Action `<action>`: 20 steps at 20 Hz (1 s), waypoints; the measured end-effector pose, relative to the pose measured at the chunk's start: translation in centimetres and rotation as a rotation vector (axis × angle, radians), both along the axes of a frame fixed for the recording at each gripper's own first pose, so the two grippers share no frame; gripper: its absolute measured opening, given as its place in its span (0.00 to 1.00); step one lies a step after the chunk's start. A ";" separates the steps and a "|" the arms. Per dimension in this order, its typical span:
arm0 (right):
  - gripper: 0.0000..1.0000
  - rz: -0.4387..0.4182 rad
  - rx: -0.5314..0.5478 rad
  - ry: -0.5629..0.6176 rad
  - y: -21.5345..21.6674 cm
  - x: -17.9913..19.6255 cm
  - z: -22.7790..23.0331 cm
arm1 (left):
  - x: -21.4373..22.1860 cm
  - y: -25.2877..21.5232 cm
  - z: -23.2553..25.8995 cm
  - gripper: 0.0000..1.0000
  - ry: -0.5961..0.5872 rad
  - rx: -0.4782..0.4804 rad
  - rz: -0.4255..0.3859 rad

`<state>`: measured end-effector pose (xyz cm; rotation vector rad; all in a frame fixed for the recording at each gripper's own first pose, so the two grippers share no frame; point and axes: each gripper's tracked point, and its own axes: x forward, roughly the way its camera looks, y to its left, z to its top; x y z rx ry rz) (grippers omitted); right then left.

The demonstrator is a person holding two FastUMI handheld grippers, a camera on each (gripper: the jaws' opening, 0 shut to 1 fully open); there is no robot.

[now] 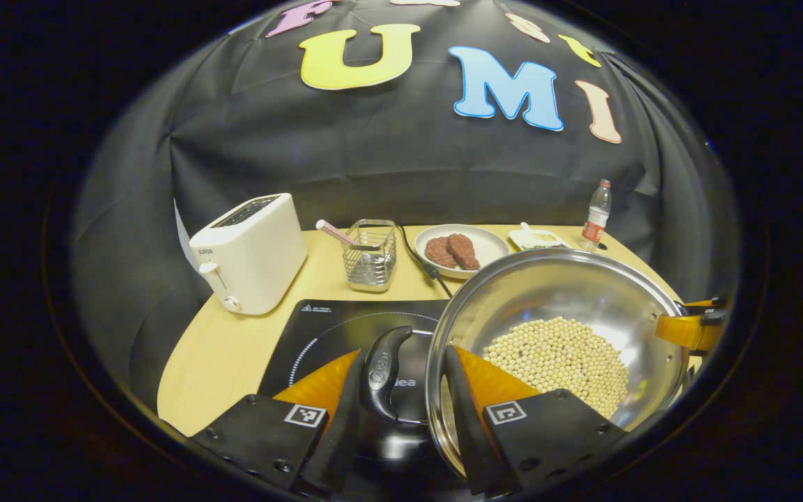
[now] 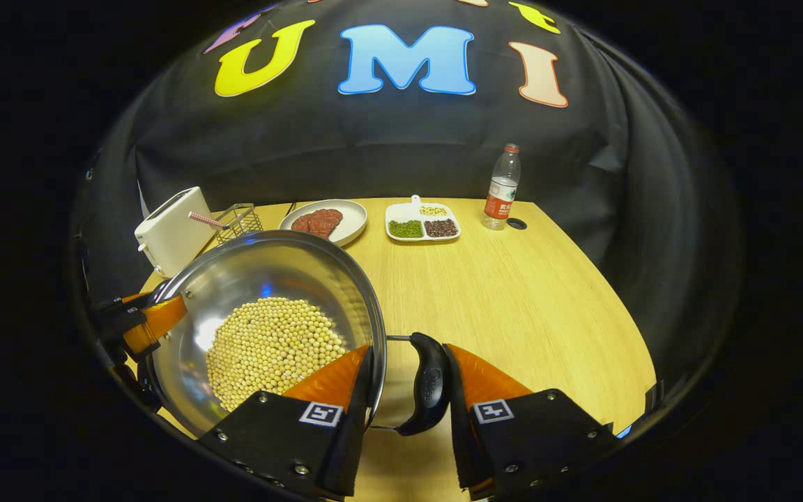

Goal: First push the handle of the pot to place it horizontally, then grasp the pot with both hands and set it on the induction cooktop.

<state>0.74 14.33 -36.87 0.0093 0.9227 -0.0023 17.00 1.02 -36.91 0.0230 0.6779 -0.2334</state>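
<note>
Two grippers, left gripper (image 1: 401, 390), right gripper (image 2: 408, 387), straddling pot (image 1: 562, 307) handles

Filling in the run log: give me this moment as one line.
stage: two-handed hold | left gripper: astride left pot handle | right gripper: astride right pot handle | pot: holds beans, beside cooktop

Black cloth wall (image 2: 401, 153) hangs creased behind and around a light wood table (image 2: 513, 293) with a curved front edge. Light falls from above, bright on the tabletop; the cloth darkens toward both sides. No floor visible.
</note>
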 end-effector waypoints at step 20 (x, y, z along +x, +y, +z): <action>0.54 0.086 0.041 0.025 14.1 3.1 -1.5 | 4.2 14.8 -2.2 0.65 0.007 0.038 0.076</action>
